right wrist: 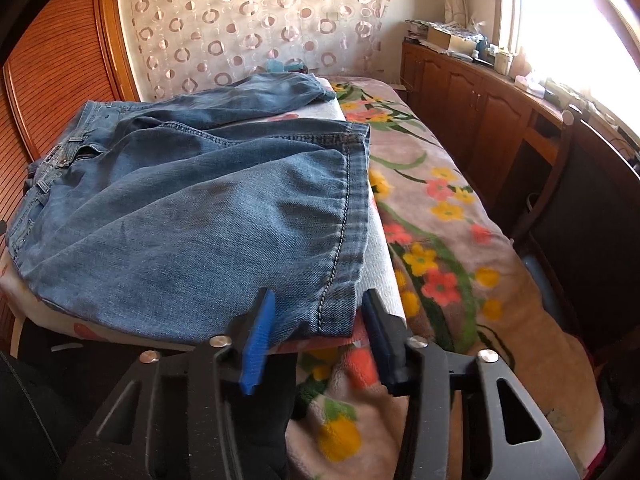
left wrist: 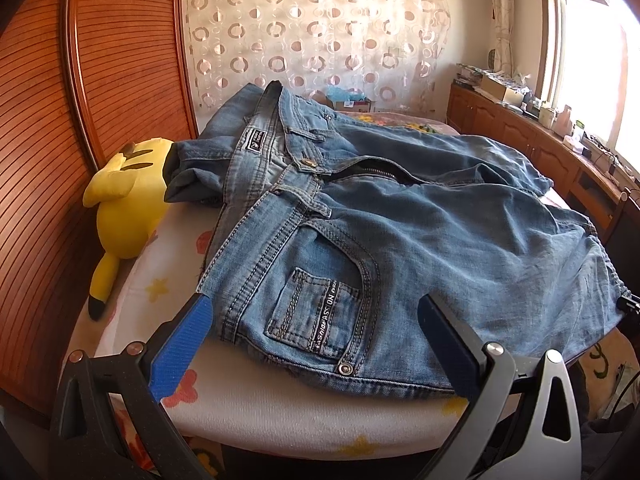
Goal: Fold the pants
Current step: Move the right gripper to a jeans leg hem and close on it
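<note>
Blue denim jeans [left wrist: 400,232] lie spread on a white cushion [left wrist: 280,420] on the bed. The left wrist view shows the waistband, button and front pocket. My left gripper [left wrist: 316,308] is open, its blue-padded fingers straddling the pocket corner at the near waist edge, apart from the cloth. The right wrist view shows a jeans leg [right wrist: 200,220] with its stitched hem by the cushion's near right corner. My right gripper [right wrist: 320,300] is open, its fingers either side of the hem corner, not closed on it.
A yellow plush toy [left wrist: 124,208] lies left of the jeans against a wooden headboard [left wrist: 60,120]. A floral blanket [right wrist: 440,220] covers the bed to the right. Wooden cabinets [right wrist: 480,92] with clutter run under the window. A dark chair [right wrist: 580,200] stands beside the bed.
</note>
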`<state>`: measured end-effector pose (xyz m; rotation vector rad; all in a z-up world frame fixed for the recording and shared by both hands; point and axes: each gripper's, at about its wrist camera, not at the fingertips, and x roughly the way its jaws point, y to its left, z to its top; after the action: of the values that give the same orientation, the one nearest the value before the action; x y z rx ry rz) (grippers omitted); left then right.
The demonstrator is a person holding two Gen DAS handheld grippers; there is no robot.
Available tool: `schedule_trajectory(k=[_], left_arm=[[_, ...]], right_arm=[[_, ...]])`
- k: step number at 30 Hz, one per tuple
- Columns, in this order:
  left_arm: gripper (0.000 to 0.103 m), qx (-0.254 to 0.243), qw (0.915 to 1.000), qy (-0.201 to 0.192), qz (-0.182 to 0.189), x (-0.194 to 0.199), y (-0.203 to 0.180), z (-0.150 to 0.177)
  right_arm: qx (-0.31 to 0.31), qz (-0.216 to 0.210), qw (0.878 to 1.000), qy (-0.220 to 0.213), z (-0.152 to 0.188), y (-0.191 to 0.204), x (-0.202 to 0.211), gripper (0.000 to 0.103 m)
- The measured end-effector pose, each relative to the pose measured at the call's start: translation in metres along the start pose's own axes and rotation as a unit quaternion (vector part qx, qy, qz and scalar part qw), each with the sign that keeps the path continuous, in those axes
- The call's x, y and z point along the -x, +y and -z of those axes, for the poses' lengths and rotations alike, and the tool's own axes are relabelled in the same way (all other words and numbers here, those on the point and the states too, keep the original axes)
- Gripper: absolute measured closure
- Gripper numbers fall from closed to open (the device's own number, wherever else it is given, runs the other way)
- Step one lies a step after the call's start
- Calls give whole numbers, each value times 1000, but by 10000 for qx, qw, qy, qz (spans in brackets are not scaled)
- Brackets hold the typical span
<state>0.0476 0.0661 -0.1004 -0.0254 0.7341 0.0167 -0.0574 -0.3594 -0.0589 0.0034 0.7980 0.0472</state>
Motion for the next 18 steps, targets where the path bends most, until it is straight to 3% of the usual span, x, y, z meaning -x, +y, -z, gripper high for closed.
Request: schedule_trajectory(k=[3, 11, 18], left_arm=[[0, 14, 10000, 45, -11, -3, 2, 1], [1, 242, 9996, -11, -124, -2, 32, -5], [16, 445, 9984, -153, -309, -1, 71, -9]], right_arm=[[18, -36, 9999, -137, 0, -1, 15, 82], [107, -282, 9972, -680, -9, -2, 58, 84], [112, -440, 9940, -998, -12, 1, 76, 84]])
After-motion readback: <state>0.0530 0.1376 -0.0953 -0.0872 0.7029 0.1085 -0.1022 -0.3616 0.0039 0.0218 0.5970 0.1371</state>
